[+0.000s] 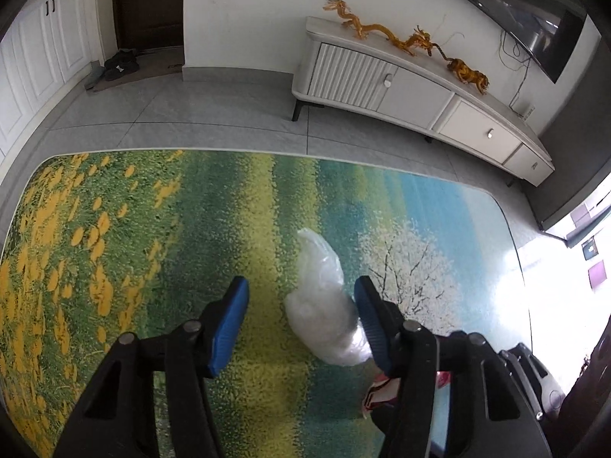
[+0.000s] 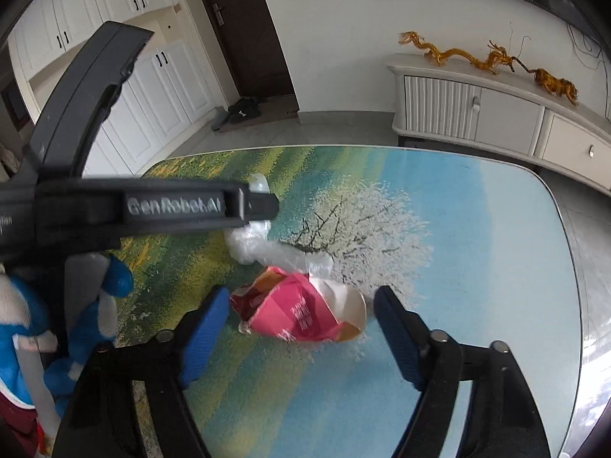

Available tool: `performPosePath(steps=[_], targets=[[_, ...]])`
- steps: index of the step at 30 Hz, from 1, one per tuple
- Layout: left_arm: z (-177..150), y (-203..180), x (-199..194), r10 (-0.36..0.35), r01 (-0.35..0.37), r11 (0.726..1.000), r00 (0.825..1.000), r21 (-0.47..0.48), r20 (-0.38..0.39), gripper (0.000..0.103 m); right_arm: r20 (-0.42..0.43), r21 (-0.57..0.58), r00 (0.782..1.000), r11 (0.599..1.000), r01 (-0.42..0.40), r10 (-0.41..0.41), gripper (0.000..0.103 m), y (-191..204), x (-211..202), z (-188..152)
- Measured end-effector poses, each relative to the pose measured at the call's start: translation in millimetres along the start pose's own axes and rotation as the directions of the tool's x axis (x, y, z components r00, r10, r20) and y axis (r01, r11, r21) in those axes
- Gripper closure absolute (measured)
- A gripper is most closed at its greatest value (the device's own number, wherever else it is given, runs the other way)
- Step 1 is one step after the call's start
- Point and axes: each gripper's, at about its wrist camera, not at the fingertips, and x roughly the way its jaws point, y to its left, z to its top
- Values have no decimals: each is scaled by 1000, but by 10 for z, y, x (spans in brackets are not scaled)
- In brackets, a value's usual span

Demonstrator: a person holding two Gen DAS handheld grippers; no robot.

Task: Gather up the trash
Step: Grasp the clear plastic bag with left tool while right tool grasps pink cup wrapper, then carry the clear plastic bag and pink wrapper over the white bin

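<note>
A crumpled clear plastic bag [image 1: 324, 305] lies on the table with the painted landscape top [image 1: 152, 229]. My left gripper [image 1: 301, 290] is open above it, the bag between its blue fingers, nearer the right one. A crumpled pink and white paper wrapper [image 2: 301, 309] lies on the same table [image 2: 477, 267]. My right gripper [image 2: 301, 297] is open with the wrapper between its fingers. The plastic bag [image 2: 267, 252] lies just beyond the wrapper. A bit of the wrapper [image 1: 378, 393] shows behind the left gripper's right finger. The left gripper's black body [image 2: 152, 206] crosses the right wrist view.
A white TV cabinet [image 1: 401, 84] with golden dragon figures [image 1: 404, 38] stands along the far wall, beyond the table's far edge. A gloved hand in blue and white [image 2: 23, 324] holds the left gripper. White cupboards [image 2: 133, 76] and a dark door [image 2: 244, 30] are at the back.
</note>
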Motion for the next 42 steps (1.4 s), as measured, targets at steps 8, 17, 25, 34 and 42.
performPosePath(steps=[8,17,25,34,42], targets=[[-130,-41,-36,-16,16,999,1000,28,4,71,-14,-33,1000,999,-14,13,52,36,-54,-132],[-578,-70,-500,15,-19,999,996,46,86,72,23,-43,999,998,45,-44,54,119,-537,-520],[-1044,-208,-1200,32,-51,994,980,93,198,72,139,-10,979,988,155,-152,54,297,-1406,-871],[-1450,-422,-1908,19,-58,991,954,124,299,72,242,53,939,970,237,-243,54,418,-2259,-1194],[-1703,-646,-2071,7,-48,990,954,130,300,72,287,85,900,945,316,-327,54,341,-2720,-1453]])
